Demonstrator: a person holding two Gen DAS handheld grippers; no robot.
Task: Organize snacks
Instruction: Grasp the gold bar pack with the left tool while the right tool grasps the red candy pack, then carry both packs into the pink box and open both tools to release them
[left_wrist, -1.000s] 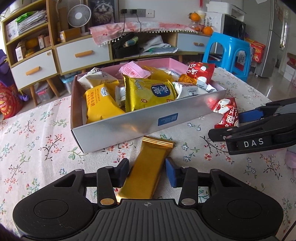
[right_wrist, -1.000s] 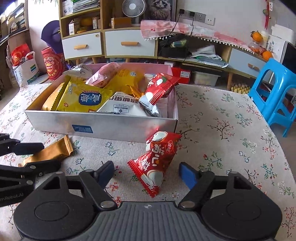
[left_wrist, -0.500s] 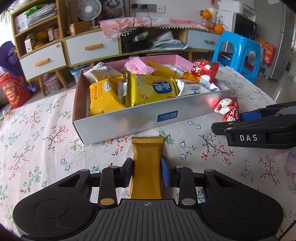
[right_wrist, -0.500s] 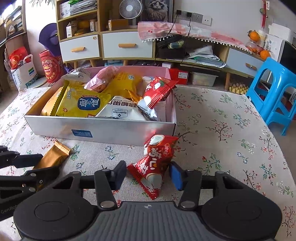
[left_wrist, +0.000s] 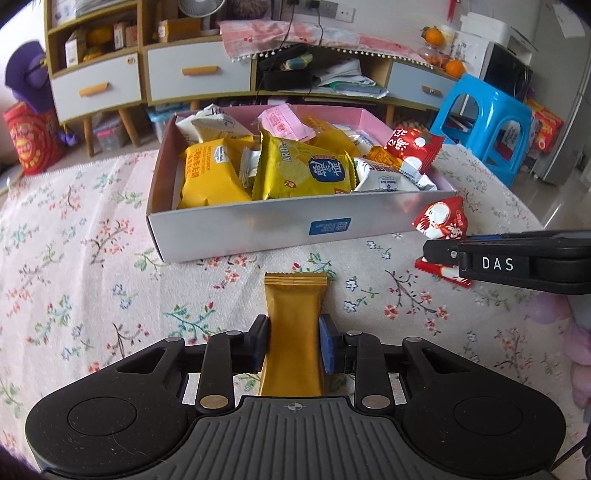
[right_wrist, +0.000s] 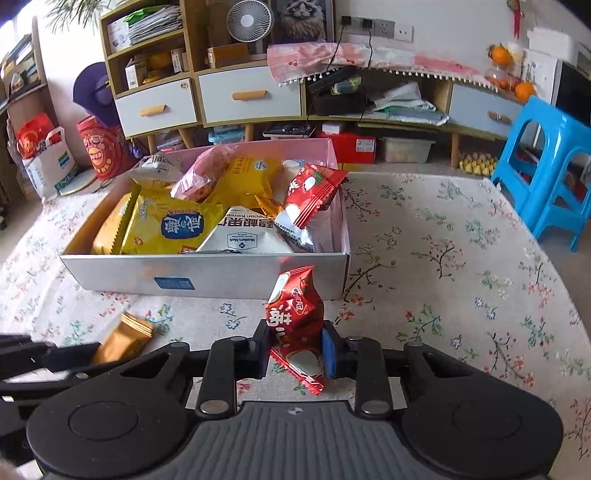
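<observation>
Nearest the left wrist camera, the left gripper (left_wrist: 294, 345) has just closed its fingers onto the gold bar (left_wrist: 293, 325); a second ago the bar lay slanted in a wide gap, and now both pads press its sides and it points straight at the box. On the right wrist camera the right gripper (right_wrist: 295, 347) has likewise just been closing: its fingers were spread wide around the red packet (right_wrist: 295, 317) a second ago and now pinch its lower half, so the packet stands up between them, crumpled at the waist. Both snacks are still low over the flowered tabletop (left_wrist: 92, 288), just in front of the box (left_wrist: 258, 229), the bar near its middle and the packet near its right corner. Neither seems lifted yet, though that is hard to tell. Beyond them the box is already crowded with packets, a yellow bag (left_wrist: 306, 170) in the centre and another red packet (left_wrist: 413, 146) propped on the right wall. With both grips made, the picking-up appears done; what remains, I judge, is to lift each over the near wall and find a free spot, which looks scarce. Farther off stand the cabinet (left_wrist: 177, 81) and blue stool (left_wrist: 487, 125).
</observation>
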